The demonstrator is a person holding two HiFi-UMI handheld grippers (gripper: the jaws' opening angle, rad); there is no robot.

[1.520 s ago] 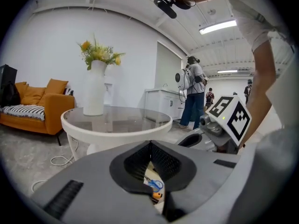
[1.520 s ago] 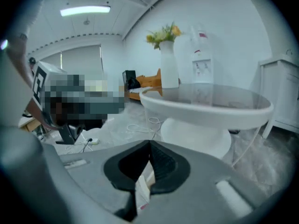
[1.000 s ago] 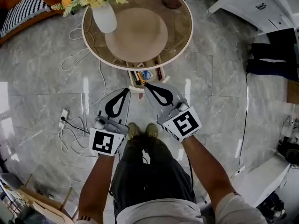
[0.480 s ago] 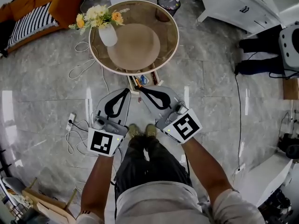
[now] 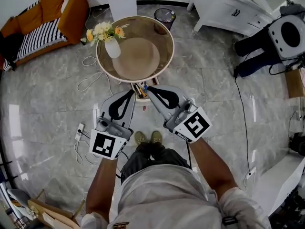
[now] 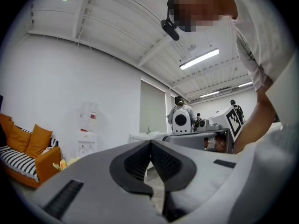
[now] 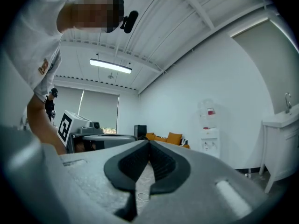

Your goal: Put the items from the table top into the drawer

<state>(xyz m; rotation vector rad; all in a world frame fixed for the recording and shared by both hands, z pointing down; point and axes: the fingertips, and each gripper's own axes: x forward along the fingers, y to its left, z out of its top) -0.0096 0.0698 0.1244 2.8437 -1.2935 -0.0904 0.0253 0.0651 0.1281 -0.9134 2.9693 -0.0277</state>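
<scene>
Marble floor, round table [image 5: 159, 30]; its open drawer [image 5: 142, 97] (items inside) points toward the person.

The round table [image 5: 143, 56] carries only 1 vase of flowers [image 5: 111, 46], at its left edge; the rest of the top is bare. The open drawer [image 5: 139, 89] juts from under the near rim. The closed left gripper [image 5: 130, 92] and right gripper [image 5: 149, 87] crowd the space in front of it. Cables [image 5: 90, 80] trail over the floor at the left, and a bin [image 5: 164, 16] stands beyond the table.
</scene>
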